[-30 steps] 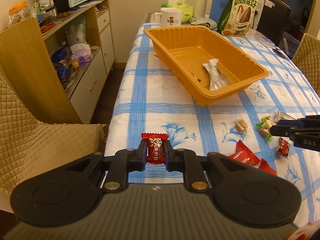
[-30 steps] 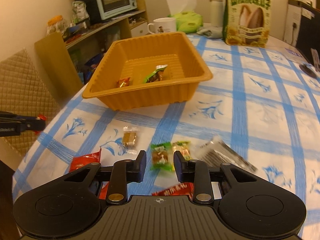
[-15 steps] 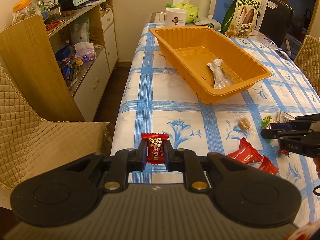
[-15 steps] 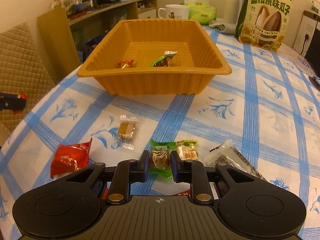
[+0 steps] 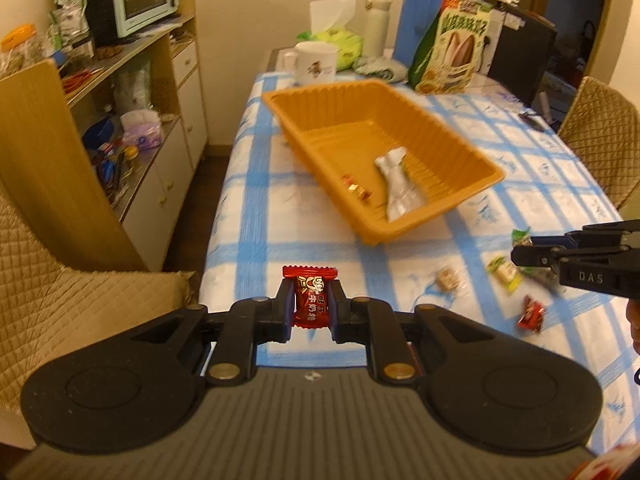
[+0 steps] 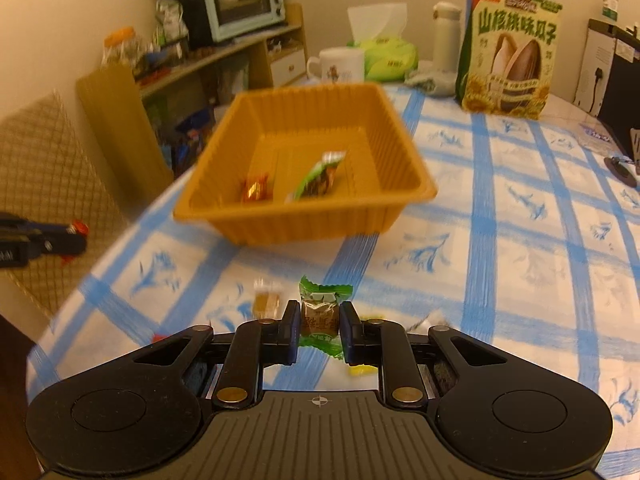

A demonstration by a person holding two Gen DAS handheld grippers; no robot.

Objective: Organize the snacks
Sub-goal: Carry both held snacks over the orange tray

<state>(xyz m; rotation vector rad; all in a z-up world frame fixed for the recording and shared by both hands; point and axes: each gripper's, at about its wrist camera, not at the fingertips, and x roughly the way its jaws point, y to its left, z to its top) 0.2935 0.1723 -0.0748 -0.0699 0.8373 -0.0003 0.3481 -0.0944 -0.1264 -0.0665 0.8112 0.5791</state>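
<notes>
My left gripper (image 5: 310, 306) is shut on a red candy (image 5: 310, 296) and holds it above the table's near left edge. My right gripper (image 6: 320, 320) is shut on a green-wrapped candy (image 6: 322, 312), lifted off the blue-checked tablecloth (image 6: 520, 264). The orange tray (image 5: 472, 152) stands ahead in both views (image 6: 304, 224). It holds a silvery packet (image 5: 398, 186), which the right wrist view shows as green (image 6: 318, 176), and a small orange candy (image 6: 256, 190). The right gripper shows at the right of the left wrist view (image 5: 520, 256).
Loose snacks lie on the cloth: a clear-wrapped brown candy (image 5: 447, 279), a yellow-green one (image 5: 505, 272) and a red one (image 5: 531, 314). A mug (image 5: 316, 65), tissue box (image 5: 336, 46), flask (image 5: 377, 24) and sunflower-seed bag (image 6: 508, 50) stand beyond the tray. A padded chair (image 5: 72, 312) is on the left.
My right gripper closed on the green candy and lifted it off the cloth. My left gripper rose with the red candy still in it.
</notes>
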